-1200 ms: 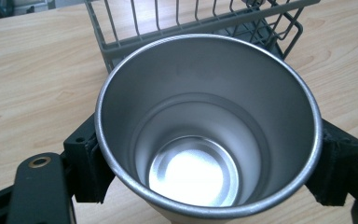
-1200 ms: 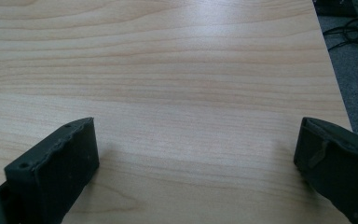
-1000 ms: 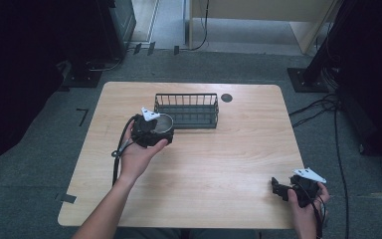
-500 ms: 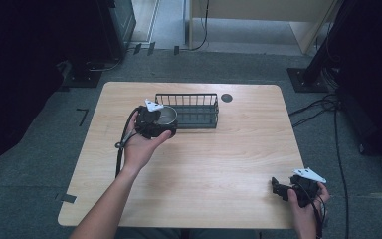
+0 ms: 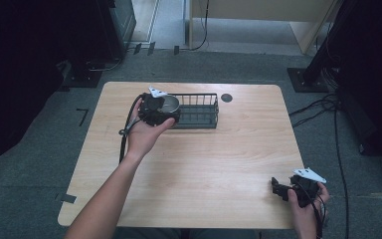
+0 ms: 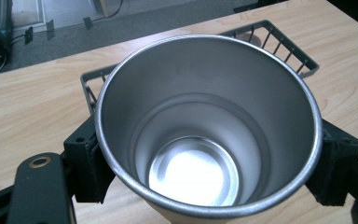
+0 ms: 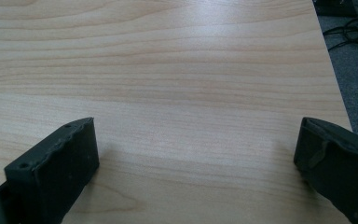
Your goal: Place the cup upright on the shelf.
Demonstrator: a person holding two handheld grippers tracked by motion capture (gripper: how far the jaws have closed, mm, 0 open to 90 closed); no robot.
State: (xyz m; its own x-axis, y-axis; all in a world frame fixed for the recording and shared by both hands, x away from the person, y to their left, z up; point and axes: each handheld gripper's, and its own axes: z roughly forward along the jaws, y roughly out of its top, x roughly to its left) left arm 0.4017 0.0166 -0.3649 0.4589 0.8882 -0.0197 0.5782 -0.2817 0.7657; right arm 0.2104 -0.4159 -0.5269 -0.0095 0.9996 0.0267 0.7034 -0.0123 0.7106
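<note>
My left gripper [image 5: 166,110] is shut on a steel cup [image 5: 169,104], held upright over the left end of a black wire basket [image 5: 199,113]. In the left gripper view the cup [image 6: 205,126] is empty, its rim pinched between the two black jaws, and the basket [image 6: 279,39] lies behind it. My right gripper [image 5: 277,188] rests at the table's near right corner, open. In the right gripper view its jaws stand wide apart over bare wood, nothing between its fingers [image 7: 60,163].
The light wooden table [image 5: 204,169] has a dark round cable hole [image 5: 227,97] at its back edge, right of the basket. Cables [image 5: 328,104] lie on the grey floor at the right. A black cabinet [image 5: 114,25] stands behind the table.
My left gripper has carried the cup away from me and to the right, from in front of the basket's left end to above it. The right gripper has stayed put.
</note>
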